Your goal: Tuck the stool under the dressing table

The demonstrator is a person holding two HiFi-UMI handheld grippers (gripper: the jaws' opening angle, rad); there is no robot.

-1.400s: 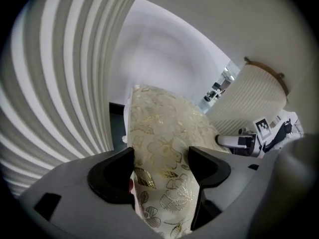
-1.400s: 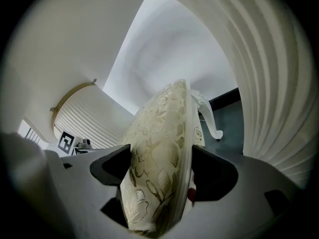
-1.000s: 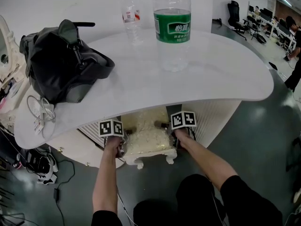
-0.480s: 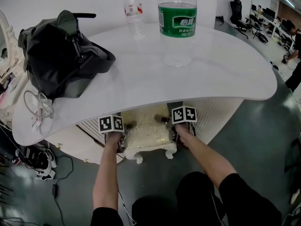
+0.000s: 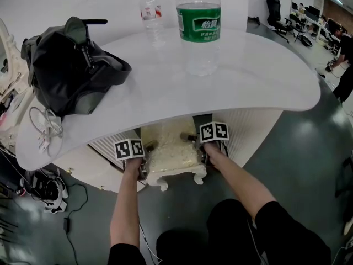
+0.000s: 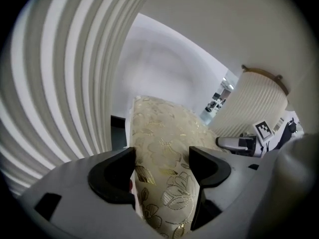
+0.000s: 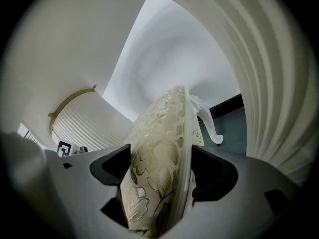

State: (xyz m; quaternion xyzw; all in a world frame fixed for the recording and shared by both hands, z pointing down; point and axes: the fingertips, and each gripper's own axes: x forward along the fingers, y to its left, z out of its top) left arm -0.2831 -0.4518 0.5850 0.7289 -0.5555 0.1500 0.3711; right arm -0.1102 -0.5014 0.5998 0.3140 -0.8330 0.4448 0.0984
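The stool (image 5: 174, 153) has a cream cushion with gold flowers and white carved legs. It stands mostly beneath the white dressing table top (image 5: 259, 87), with its near edge and front legs still showing. My left gripper (image 5: 148, 154) is shut on the stool's left side. In the left gripper view the cushion (image 6: 164, 148) fills the gap of the left gripper (image 6: 159, 171). On the stool's right side, the right gripper (image 5: 194, 147) holds in the same way. The right gripper view has the cushion edge (image 7: 159, 148) pressed between the pads of the right gripper (image 7: 162, 169).
A black bag (image 5: 71, 70), a large water bottle (image 5: 198, 26), a small bottle (image 5: 150, 15) and white cables (image 5: 44, 128) lie on the table top. Fluted white pedestals (image 5: 251, 131) (image 5: 105, 148) flank the stool closely. Cables and gear (image 5: 47, 195) litter the floor at left.
Both grippers keep their hold on the stool and hardly move. The head view has shifted slightly, so the table edge covers a little more of the cushion.
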